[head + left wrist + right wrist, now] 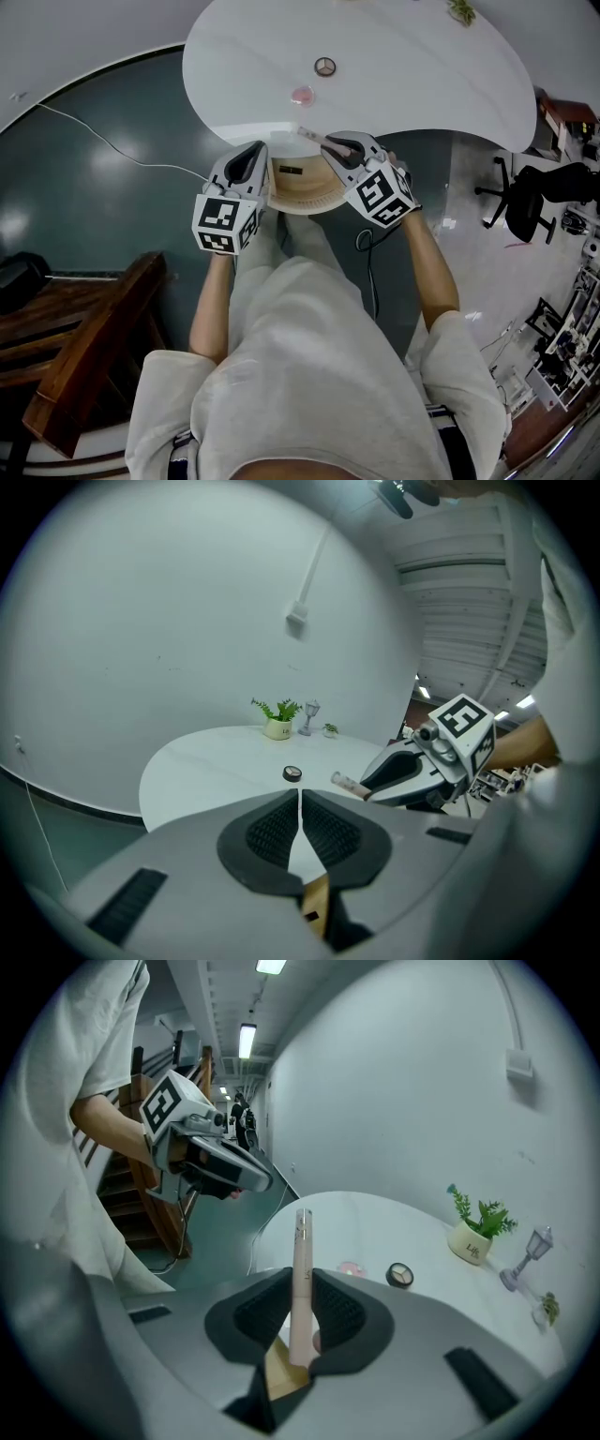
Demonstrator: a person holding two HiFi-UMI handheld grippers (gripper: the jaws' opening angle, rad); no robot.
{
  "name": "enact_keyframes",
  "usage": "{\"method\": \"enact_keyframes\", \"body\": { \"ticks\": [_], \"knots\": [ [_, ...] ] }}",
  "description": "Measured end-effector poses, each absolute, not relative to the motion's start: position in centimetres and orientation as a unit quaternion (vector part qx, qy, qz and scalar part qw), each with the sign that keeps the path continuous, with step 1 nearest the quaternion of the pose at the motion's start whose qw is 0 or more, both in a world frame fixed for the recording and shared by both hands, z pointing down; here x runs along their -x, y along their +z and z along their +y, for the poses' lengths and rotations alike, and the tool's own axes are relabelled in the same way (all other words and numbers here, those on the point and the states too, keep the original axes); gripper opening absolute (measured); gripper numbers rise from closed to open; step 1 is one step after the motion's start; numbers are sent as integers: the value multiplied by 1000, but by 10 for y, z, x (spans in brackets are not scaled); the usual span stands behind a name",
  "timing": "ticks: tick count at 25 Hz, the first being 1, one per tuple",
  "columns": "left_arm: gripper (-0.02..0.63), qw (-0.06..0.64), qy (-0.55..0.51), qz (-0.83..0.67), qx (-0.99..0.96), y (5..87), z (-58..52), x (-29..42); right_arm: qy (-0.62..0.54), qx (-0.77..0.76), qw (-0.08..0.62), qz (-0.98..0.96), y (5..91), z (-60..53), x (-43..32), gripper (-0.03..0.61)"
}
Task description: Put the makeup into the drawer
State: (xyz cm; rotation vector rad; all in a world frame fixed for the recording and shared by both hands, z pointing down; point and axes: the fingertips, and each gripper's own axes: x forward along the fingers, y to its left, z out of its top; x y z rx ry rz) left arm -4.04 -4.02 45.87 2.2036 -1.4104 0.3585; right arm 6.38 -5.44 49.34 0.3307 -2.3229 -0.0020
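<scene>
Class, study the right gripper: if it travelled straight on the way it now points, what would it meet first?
Probably the white table, near its front edge, with the tip of the held tube touching first; depth is uncertain.

White table (pixel 422 75): compact (pixel 324 67), potted plant (pixel 460 10)

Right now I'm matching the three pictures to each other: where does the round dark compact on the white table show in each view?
Head view: the round compact lies top centre on the white table.
Left gripper view: mid-picture, on the table's near part.
Right gripper view: right of centre, right of the pink tube.
Shared landmark: the potted plant at the table's far edge.
</scene>
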Motion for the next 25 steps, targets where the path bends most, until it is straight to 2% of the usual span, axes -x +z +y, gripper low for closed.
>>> {"method": "enact_keyframes", "body": {
  "ticks": [7,25],
  "knots": [
    [18,251,130,-521,-806,461,-30,43,13,-64,405,-912,522,6,-44,63],
    [18,265,137,-534,-791,476,-14,67,37,46,561,-826,692,58,-54,63]
  ]
}}
